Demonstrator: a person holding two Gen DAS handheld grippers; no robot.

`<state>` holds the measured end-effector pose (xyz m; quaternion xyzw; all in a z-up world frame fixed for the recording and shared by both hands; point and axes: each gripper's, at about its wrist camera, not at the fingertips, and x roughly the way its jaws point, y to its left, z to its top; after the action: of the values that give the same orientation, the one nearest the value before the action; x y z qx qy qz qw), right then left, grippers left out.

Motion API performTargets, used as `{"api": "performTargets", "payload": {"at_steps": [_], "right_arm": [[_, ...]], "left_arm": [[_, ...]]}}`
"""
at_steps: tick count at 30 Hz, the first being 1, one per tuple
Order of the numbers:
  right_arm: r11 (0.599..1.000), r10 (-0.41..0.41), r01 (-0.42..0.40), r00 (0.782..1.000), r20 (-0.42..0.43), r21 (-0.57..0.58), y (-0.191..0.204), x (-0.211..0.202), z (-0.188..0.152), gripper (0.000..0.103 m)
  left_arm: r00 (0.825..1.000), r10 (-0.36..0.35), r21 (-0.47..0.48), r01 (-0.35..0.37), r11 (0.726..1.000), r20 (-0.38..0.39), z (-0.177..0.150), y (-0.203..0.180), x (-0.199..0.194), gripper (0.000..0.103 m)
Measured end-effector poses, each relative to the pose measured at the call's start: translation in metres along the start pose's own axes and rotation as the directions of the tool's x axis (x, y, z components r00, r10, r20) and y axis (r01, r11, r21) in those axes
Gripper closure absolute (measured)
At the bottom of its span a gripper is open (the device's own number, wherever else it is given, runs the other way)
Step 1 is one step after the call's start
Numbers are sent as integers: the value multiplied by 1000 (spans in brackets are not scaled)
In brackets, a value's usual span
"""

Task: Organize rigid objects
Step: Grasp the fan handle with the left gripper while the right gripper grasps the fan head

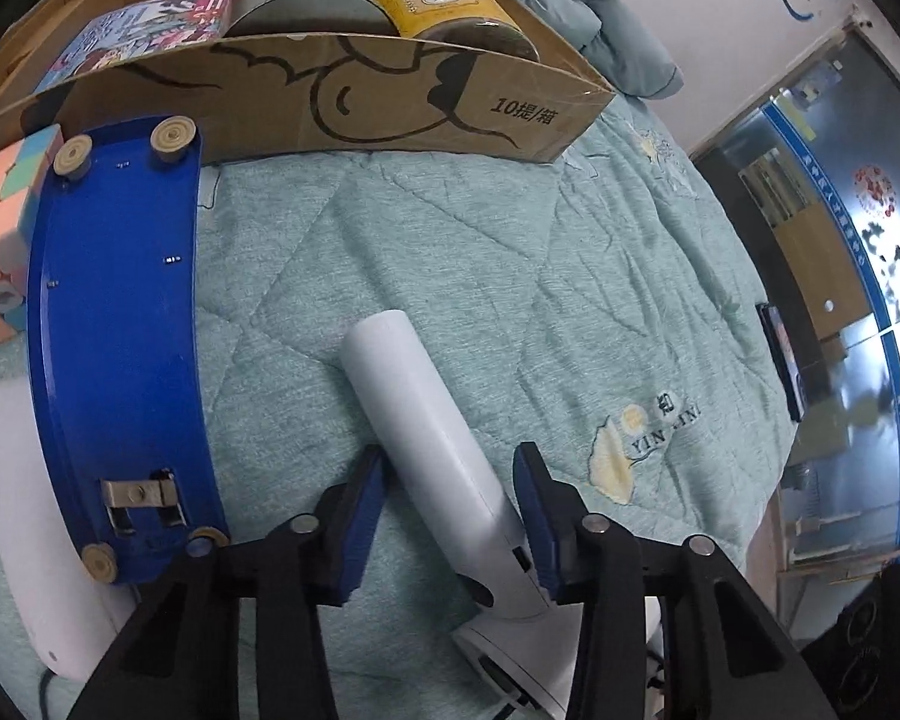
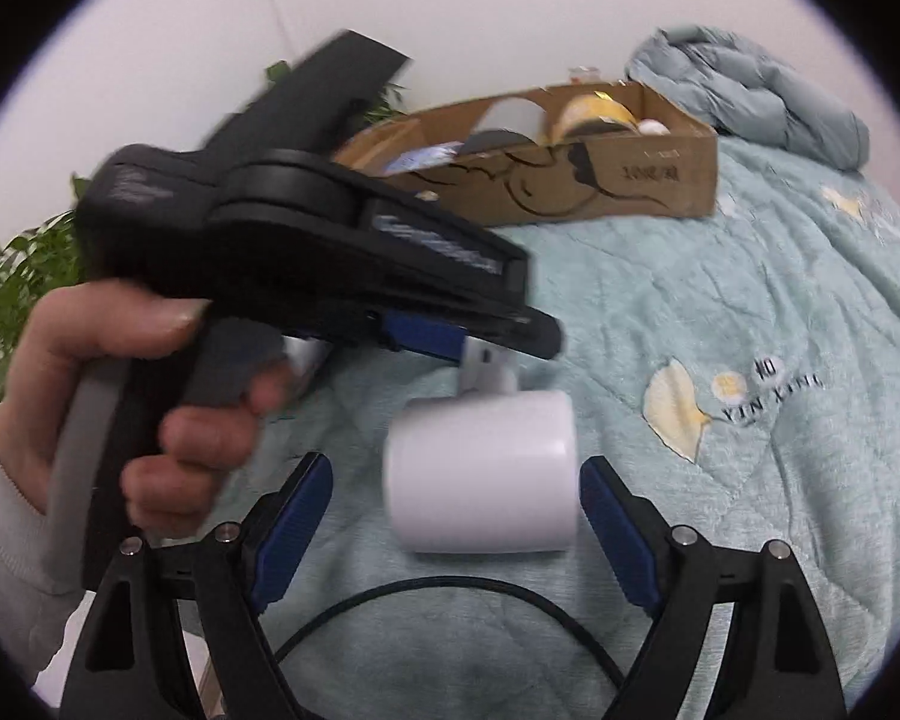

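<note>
While I steer the left side, its wrist view looks steeply down on a teal quilted bedspread (image 1: 450, 228). The left gripper (image 1: 450, 456) straddles the round handle of a white plastic hair dryer (image 1: 402, 384). The handle's long axis runs straight away from the jaws, its free end pointing towards a shallow brown cardboard box (image 1: 390, 102) at the far edge. The blue pads sit close on either side of the handle. The right-hand pad looks to be touching it, but I cannot tell whether both pads are pressing. A blue oval plastic base with round feet (image 1: 114, 330) leans just to the left, and a pastel puzzle cube (image 1: 0, 228) lies beyond it. A yellow round tin (image 1: 438, 0) lies inside the box. Nothing lies between the dryer and the box.

In the right wrist view, which is blurred, the right gripper (image 2: 457, 465) has its jaws wide apart. The dryer's fat white barrel lies crosswise between the pads, with a clear gap on the left and almost none on the right. A bare hand (image 2: 120, 390) holds the left gripper above and behind the barrel. A black cable (image 2: 450, 588) curves across the quilt under the right jaws; I judge it could snag when the dryer is lifted. I judge the left side better placed to carry the dryer.
</note>
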<state>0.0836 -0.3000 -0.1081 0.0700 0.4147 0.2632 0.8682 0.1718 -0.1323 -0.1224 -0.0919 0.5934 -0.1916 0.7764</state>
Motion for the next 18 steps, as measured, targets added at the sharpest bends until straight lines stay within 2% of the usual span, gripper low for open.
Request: {"api": "performTargets", "payload": {"at_steps": [3,7,13,18], "right_arm": [[1000,2,-2,1000,-4,-8,-3,2,4,21],[1000,-15,14,999,-52,-13,0,13,2,36],[998,-60,59,997,-52,-21,6,15,1,39],[997,-66,66,998,2,-29,15,5,5,41]], "left_arm": [[1000,-4,-10,4,1000,2,-1,4,-2,62],[1000,-8,-8,8,1000,4,-2,4,-3,64],[999,-22,1,22,1000,29,-5,0,-15,68],[994,-13,45,8,999,107,-2,-12,-47,69]]}}
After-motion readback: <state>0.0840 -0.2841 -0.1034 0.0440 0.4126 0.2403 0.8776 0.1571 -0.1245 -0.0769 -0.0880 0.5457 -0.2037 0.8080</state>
